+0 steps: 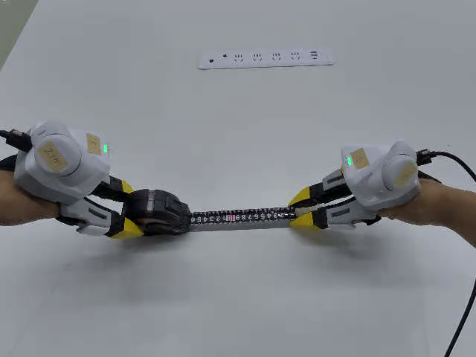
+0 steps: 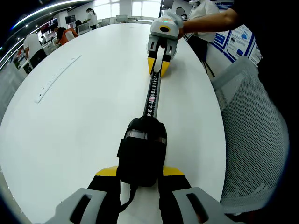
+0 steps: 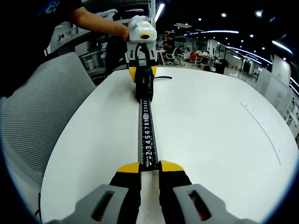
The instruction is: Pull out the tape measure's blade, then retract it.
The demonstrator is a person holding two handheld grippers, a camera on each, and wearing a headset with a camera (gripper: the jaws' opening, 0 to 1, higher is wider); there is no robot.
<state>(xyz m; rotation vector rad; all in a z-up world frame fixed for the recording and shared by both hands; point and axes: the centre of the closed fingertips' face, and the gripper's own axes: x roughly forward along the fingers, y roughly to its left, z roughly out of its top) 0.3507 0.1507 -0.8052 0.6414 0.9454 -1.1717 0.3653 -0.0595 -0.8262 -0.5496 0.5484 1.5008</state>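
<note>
Tape measure case [image 1: 156, 212] is seen low left of centre in the head view, clamped between the yellow-tipped jaws of the left gripper [image 1: 130, 208]. Jaws are pressed on both sides of the black case. The case is held low over the white table [image 1: 238, 126]; contact with the surface cannot be told.

Blade [image 1: 242, 217] is pulled out of the case and stretched straight toward the right gripper [image 1: 300, 210]. Its far end is pinched between the right gripper's jaws, which are closed on it. White numerals on a dark face are visible along the blade, with a red mark around mid-span. A faint shadow is cast on the table below it.

In the left gripper view the case is seen between that gripper's own jaws near the bottom, and the blade is run away from it up to the other gripper. In the right gripper view the blade end is seen gripped at the bottom, with numerals readable along its length and the case at the far end.

Each gripper is held by one of the person's hands, well apart, roughly level with each other.

White power strip [image 1: 265, 58] is laid flat at the far side of the table, well apart from the tape. Black cable [image 1: 461, 312] is trailed from the right gripper off the lower right edge. Grey mesh chair [image 2: 252, 140] is seen beside the table edge.
</note>
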